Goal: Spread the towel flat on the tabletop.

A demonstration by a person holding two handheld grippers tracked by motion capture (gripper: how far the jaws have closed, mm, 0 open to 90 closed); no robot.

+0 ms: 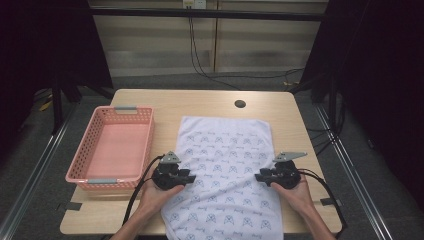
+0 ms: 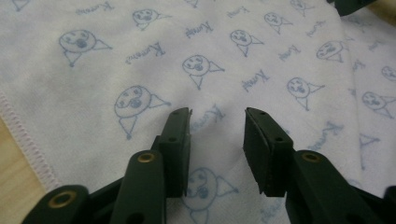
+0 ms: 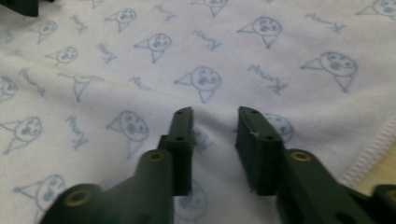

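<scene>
A white towel (image 1: 227,165) printed with small blue faces lies flat on the wooden table (image 1: 200,100), its near end hanging over the front edge. My left gripper (image 1: 192,177) rests low on the towel's left side and points right. My right gripper (image 1: 260,176) rests on the right side and points left. In the left gripper view the jaws (image 2: 217,116) stand apart over the towel (image 2: 140,60), with a slight ridge of cloth in the gap. In the right gripper view the jaws (image 3: 215,114) also stand apart over the towel (image 3: 280,56), and nothing is pinched.
A pink plastic basket (image 1: 77,160) with nothing in it stands at the table's left, close to my left hand. A round cable hole (image 1: 240,104) sits near the far edge. Cables trail from both grippers toward the front. Bare wood shows beside the towel's hem (image 3: 385,172).
</scene>
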